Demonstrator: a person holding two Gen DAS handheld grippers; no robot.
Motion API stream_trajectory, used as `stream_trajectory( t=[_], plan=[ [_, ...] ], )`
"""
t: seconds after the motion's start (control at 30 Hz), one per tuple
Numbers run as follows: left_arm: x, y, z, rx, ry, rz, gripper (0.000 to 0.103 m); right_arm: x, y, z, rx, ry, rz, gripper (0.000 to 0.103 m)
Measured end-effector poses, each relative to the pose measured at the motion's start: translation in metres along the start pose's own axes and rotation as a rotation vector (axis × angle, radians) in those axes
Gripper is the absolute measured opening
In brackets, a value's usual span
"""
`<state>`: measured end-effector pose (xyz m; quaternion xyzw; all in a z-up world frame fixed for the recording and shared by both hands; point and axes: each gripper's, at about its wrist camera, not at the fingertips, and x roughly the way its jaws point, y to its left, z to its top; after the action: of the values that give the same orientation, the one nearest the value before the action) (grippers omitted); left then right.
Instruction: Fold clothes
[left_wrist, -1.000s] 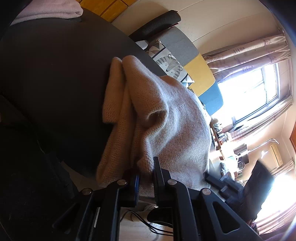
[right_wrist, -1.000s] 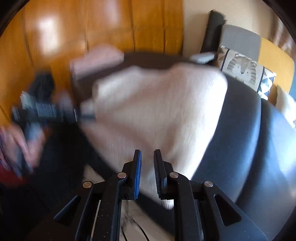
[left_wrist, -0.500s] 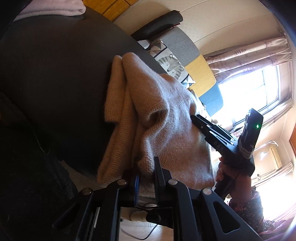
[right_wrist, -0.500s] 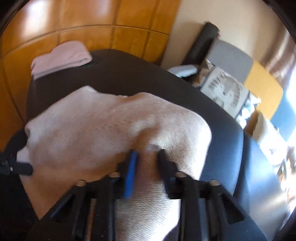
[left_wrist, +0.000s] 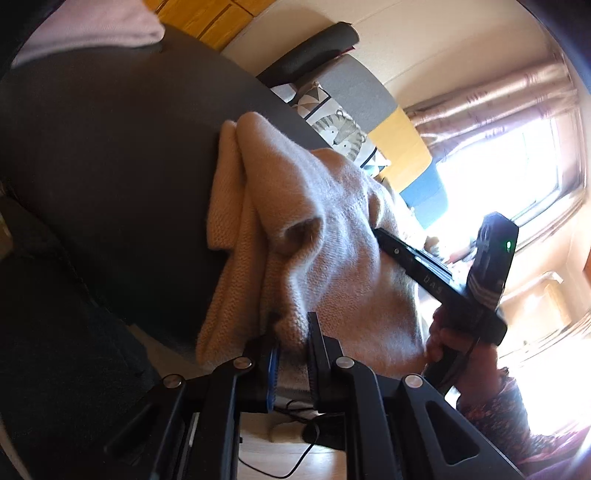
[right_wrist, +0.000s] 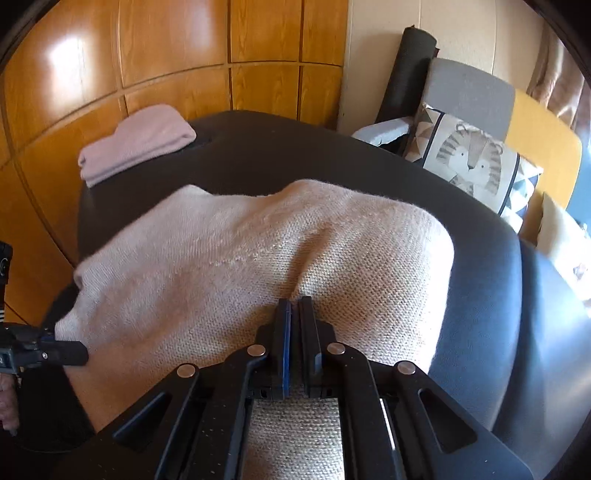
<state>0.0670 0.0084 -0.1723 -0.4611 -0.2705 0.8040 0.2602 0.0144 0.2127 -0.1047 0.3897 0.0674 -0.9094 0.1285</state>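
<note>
A beige knit sweater (left_wrist: 325, 229) lies bunched on a round black table (left_wrist: 110, 147), hanging over its near edge. My left gripper (left_wrist: 293, 334) is shut on a fold at the sweater's hanging hem. In the right wrist view the sweater (right_wrist: 229, 258) spreads across the table (right_wrist: 295, 147). My right gripper (right_wrist: 294, 302) is closing down tight on a pinch of the knit near its right side. The left wrist view shows the right gripper (left_wrist: 384, 240) with its tips buried in the cloth and a hand behind it. The left gripper (right_wrist: 74, 356) shows at the sweater's left corner.
A folded pink garment (right_wrist: 136, 142) lies at the table's far left. A grey and yellow chair with a tiger cushion (right_wrist: 469, 158) stands behind the table on the right. Wood panelling (right_wrist: 147, 55) backs the table. Cables (left_wrist: 295, 454) lie on the floor below.
The right gripper came in over the sweater, set its fingers on the knit and closed them on a pinch. The left gripper kept its hold and place.
</note>
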Motion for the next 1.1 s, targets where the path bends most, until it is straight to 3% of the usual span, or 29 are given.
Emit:
stream_trajectory(
  t=[0.1,0.23,0.37,0.5,0.57,0.63,0.77,0.87,0.97,1.07,1.1],
  plan=[
    [-0.006,0.005,-0.002,-0.004,0.012,0.05,0.013,-0.011,-0.011,-0.005,0.054,-0.054,0.05,0.009],
    [-0.018,0.014,-0.001,-0.047,-0.023,0.07,0.013,-0.045,-0.033,-0.011,0.223,-0.191,0.05,0.03],
    [-0.042,0.003,0.008,0.014,-0.13,0.081,0.009,-0.061,-0.037,-0.012,0.231,-0.231,0.06,0.032],
    [-0.05,-0.021,0.034,0.098,-0.221,0.052,0.009,-0.042,-0.021,-0.002,0.115,-0.149,0.02,0.026],
    [-0.038,-0.04,0.048,0.156,-0.232,0.034,0.009,-0.02,-0.017,-0.001,0.112,-0.072,0.004,0.026],
    [-0.017,-0.057,0.06,0.216,-0.218,0.031,0.011,-0.01,-0.011,-0.005,0.09,-0.05,0.01,0.026],
    [0.042,-0.087,0.075,0.283,-0.166,0.097,0.011,-0.007,0.013,-0.012,-0.051,-0.069,-0.057,0.028],
    [0.071,-0.082,0.079,0.298,-0.146,0.186,0.011,-0.009,0.011,-0.018,-0.026,-0.095,-0.054,0.028],
    [0.075,-0.065,0.069,0.297,-0.135,0.295,0.011,-0.008,0.009,-0.022,-0.009,-0.117,-0.039,0.028],
    [0.061,-0.049,0.052,0.34,-0.152,0.289,0.01,-0.008,0.012,-0.026,-0.027,-0.131,-0.031,0.029],
    [0.06,-0.049,0.049,0.365,-0.155,0.292,0.01,-0.009,0.011,-0.025,-0.032,-0.134,-0.003,0.037]
  ],
)
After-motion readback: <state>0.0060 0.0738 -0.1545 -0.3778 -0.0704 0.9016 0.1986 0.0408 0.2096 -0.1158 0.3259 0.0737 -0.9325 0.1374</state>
